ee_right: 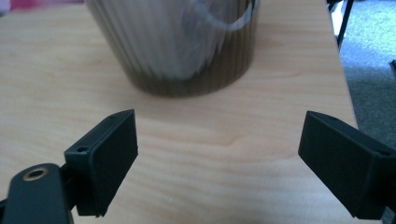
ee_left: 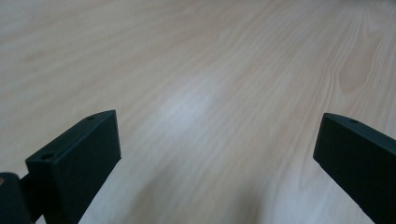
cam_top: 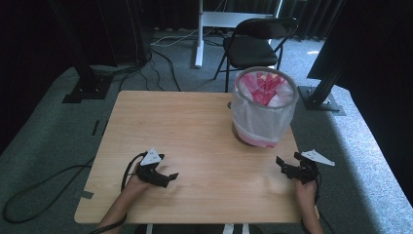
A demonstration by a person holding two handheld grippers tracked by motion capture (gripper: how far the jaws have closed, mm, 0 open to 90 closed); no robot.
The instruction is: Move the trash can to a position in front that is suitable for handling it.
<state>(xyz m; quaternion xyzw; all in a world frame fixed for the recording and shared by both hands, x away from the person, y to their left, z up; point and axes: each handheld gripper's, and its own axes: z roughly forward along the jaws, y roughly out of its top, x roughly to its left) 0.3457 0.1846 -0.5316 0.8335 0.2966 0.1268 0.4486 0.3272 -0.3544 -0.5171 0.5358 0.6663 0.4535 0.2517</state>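
A small bin (cam_top: 263, 107) lined with a clear bag stands on the right half of the wooden table (cam_top: 185, 126), with pink and white scraps (cam_top: 265, 87) inside. My left gripper (cam_top: 168, 177) rests low over the near left part of the table, jaws wide apart over bare wood (ee_left: 219, 154). My right gripper (cam_top: 287, 163) hovers near the table's right edge, in front of the bin, open and holding nothing. In the right gripper view the bin's ribbed lower wall (ee_right: 187, 56) stands just ahead of the spread jaws (ee_right: 219, 154).
A black folding chair (cam_top: 253, 44) stands behind the table near a white post (cam_top: 198, 34). Cables (cam_top: 44, 187) trail over the grey carpet at left. Black frame feet (cam_top: 321, 100) sit at both far sides. The table's right edge (ee_right: 343, 84) lies close to my right gripper.
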